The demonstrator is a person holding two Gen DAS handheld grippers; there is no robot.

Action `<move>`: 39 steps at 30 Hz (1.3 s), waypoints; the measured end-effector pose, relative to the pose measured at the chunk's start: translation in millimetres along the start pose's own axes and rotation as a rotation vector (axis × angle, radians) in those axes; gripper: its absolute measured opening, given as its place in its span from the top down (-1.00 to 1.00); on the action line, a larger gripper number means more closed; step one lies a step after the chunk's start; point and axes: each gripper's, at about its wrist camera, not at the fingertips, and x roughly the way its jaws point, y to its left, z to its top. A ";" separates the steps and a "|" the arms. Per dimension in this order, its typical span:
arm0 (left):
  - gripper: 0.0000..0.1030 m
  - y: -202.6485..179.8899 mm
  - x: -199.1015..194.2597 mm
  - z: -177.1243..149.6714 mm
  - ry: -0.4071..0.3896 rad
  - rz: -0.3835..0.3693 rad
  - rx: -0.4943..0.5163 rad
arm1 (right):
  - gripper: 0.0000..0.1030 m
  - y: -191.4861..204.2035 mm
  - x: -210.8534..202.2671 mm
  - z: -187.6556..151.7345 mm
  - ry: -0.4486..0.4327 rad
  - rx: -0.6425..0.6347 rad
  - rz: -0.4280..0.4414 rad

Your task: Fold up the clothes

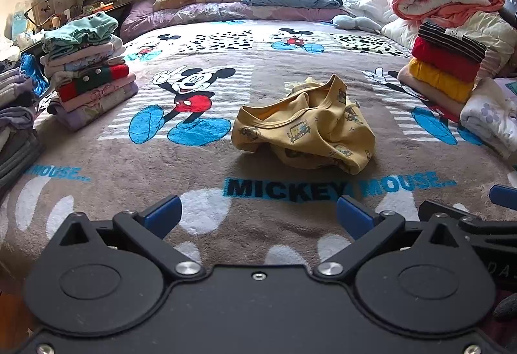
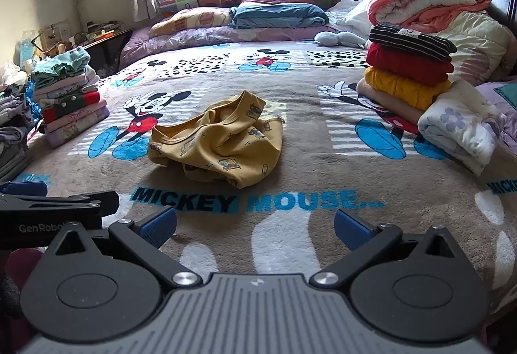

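Tongs left (image 1: 257, 213) and right (image 2: 255, 226) hover level, side by side, spread wide and empty, short of the crumpled yellow garment (image 1: 307, 127).

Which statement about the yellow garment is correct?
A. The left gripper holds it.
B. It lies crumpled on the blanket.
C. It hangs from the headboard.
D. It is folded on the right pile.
B: the yellow garment lies crumpled on the blanket, with both grippers open and away from it.
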 end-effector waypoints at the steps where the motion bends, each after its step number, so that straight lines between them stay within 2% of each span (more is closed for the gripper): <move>1: -1.00 -0.1 0.3 0.2 0.000 0.000 0.000 | -1.00 -0.5 0.0 0.2 0.000 0.001 0.000; 15: -1.00 -4.5 8.6 0.6 0.011 0.005 0.007 | -1.00 -4.5 5.2 -0.9 0.001 0.006 0.017; 27: -1.00 -10.1 17.3 4.7 0.021 -0.003 0.018 | -1.00 -12.1 11.4 -2.1 -0.004 0.016 0.071; 33: -1.00 -11.5 25.4 5.7 0.026 -0.002 0.028 | -1.00 -15.1 15.0 -4.0 -0.029 0.013 0.128; 39: -1.00 -5.3 36.9 4.6 0.043 -0.014 0.013 | -1.00 -16.5 21.2 -4.3 -0.065 0.005 0.121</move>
